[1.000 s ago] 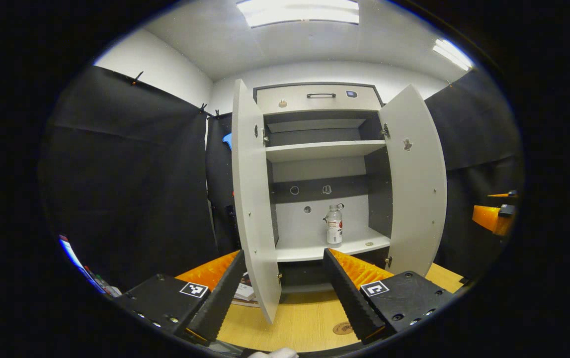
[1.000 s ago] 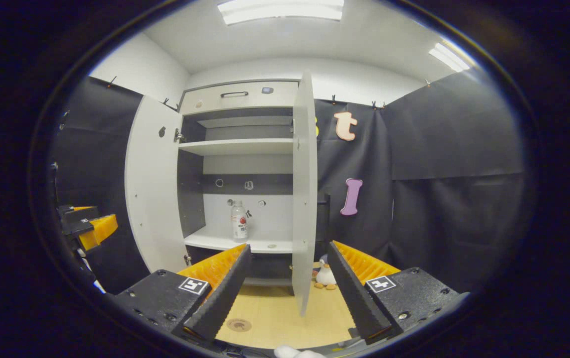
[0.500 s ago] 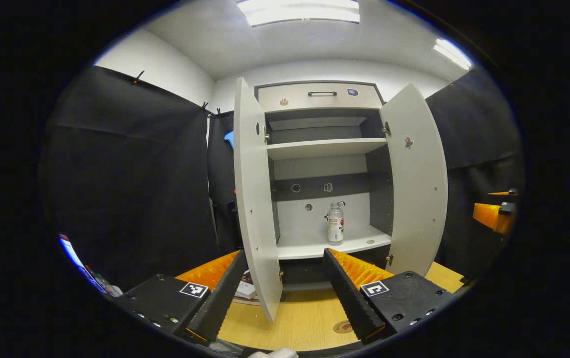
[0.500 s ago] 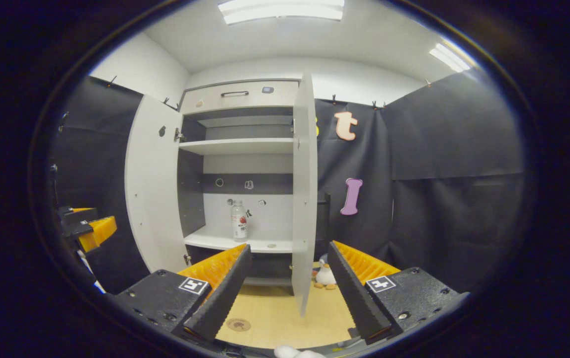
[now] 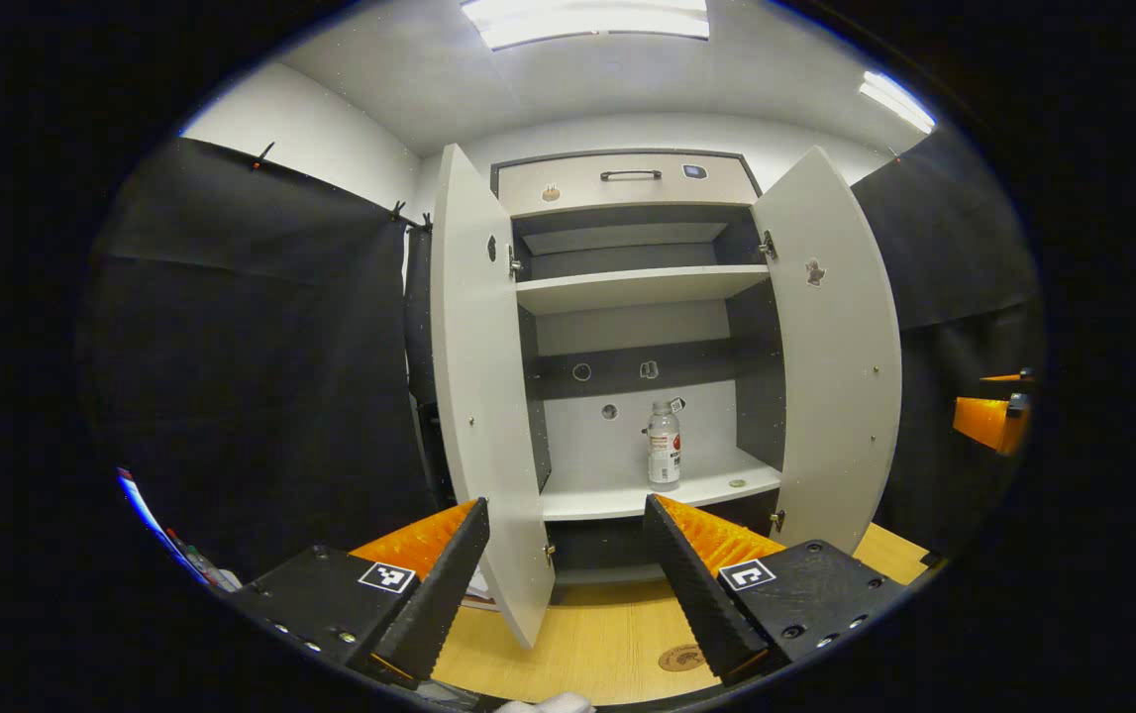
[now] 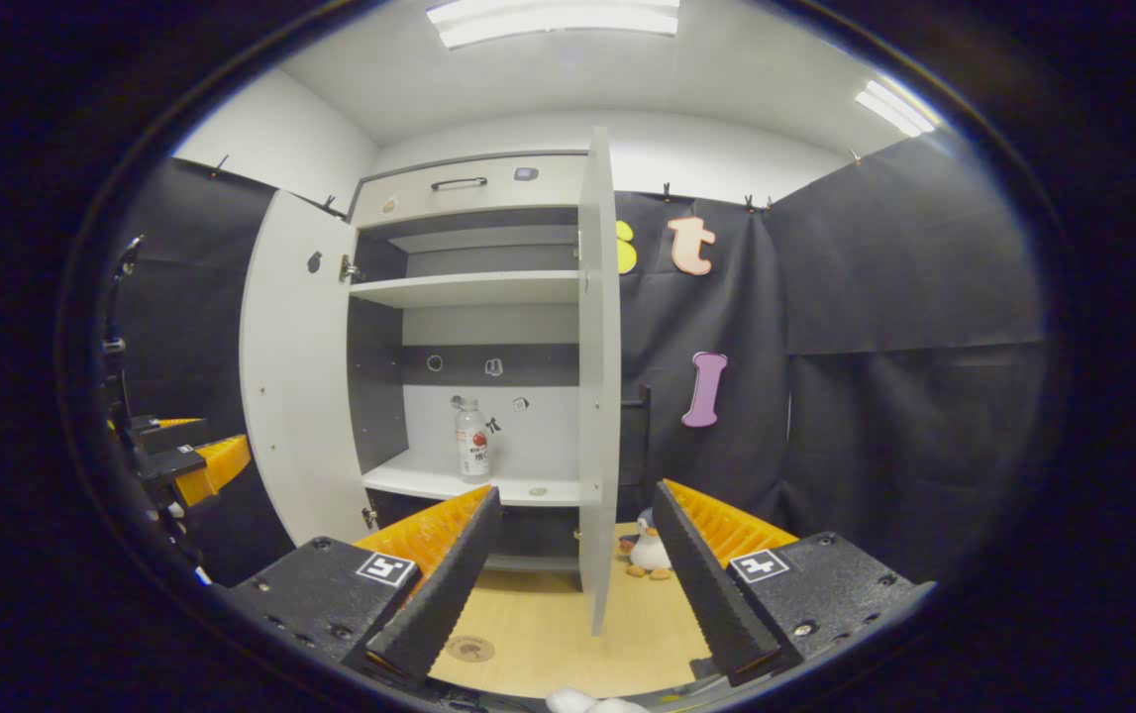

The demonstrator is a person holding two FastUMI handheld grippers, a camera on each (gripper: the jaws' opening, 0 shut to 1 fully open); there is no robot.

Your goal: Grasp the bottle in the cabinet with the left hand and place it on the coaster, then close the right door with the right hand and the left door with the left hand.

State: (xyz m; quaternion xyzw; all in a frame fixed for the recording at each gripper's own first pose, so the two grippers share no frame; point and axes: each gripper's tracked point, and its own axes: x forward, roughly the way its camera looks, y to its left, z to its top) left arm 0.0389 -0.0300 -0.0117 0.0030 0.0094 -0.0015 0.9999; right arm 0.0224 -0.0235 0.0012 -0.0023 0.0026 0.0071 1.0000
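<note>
Both doors open, bottle (image 5: 664,444) upright on lower cabinet shelf (image 5: 627,492). Cabinet larger than a second ago, so closing in for the grasp. Left gripper (image 5: 568,579) spread wide, empty; right gripper (image 6: 572,574) likewise. Coaster (image 5: 681,658) bare on table (image 5: 597,644).

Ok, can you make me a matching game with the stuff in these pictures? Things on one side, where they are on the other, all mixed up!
Things:
1. bottle
2. coaster
3. toy penguin
4. drawer handle

Places:
A. on the wooden table, in front of the cabinet
B. at the very top of the cabinet, above the open doors
C. upright on the cabinet's lower shelf
D. on the table beside the cabinet, past the right door's edge

Pairs: 1-C, 2-A, 3-D, 4-B
</note>
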